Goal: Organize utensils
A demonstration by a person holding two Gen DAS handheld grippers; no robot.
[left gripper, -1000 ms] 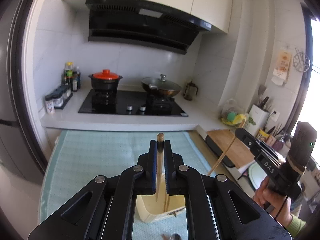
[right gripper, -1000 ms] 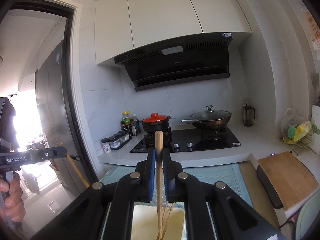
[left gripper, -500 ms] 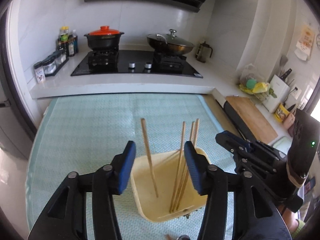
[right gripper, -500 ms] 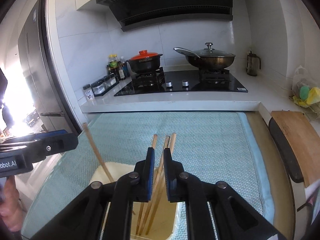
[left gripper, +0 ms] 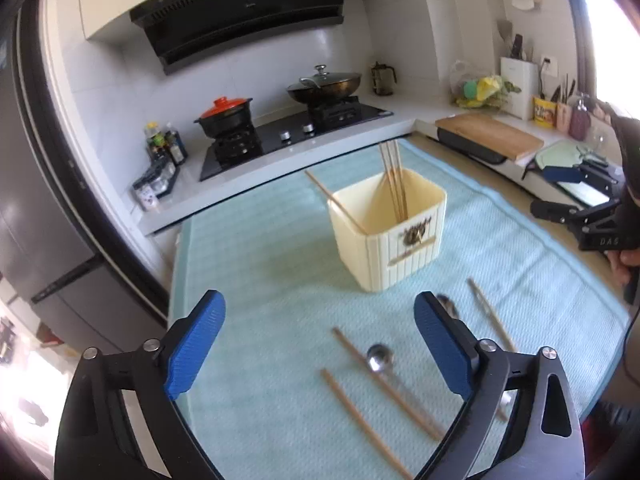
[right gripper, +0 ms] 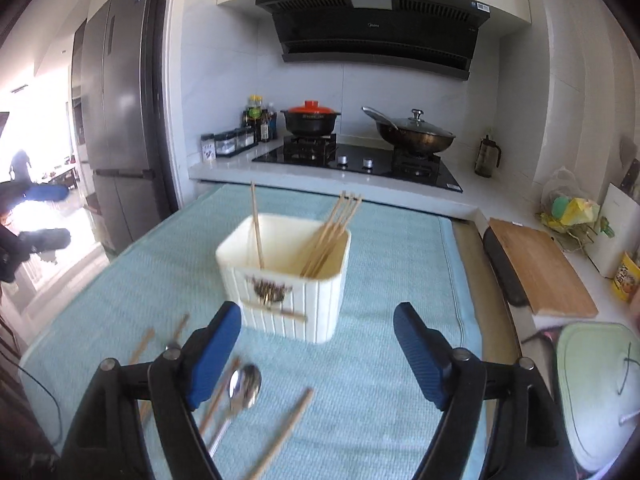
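Note:
A cream utensil holder [left gripper: 390, 232] stands on the teal mat [left gripper: 256, 264] with several wooden chopsticks [left gripper: 394, 182] upright in it. It also shows in the right wrist view [right gripper: 286, 276], with its chopsticks [right gripper: 330, 232]. My left gripper [left gripper: 320, 344] is open and empty, held above loose chopsticks [left gripper: 384, 380] and a metal spoon [left gripper: 380, 358] lying on the mat. My right gripper [right gripper: 318, 356] is open and empty, just in front of the holder, above a spoon [right gripper: 242, 386] and loose chopsticks [right gripper: 280, 428].
A white counter with a black hob [right gripper: 360, 164], a red-lidded pot [right gripper: 312, 118] and a wok [right gripper: 412, 136] lies beyond the mat. A wooden cutting board [right gripper: 540, 264] and a knife block [left gripper: 518, 82] sit on the right. A fridge [right gripper: 116, 132] stands on the left.
Both grippers let their chopsticks drop into the holder, opened wide and drew back and up. The loose utensils on the mat have come into view.

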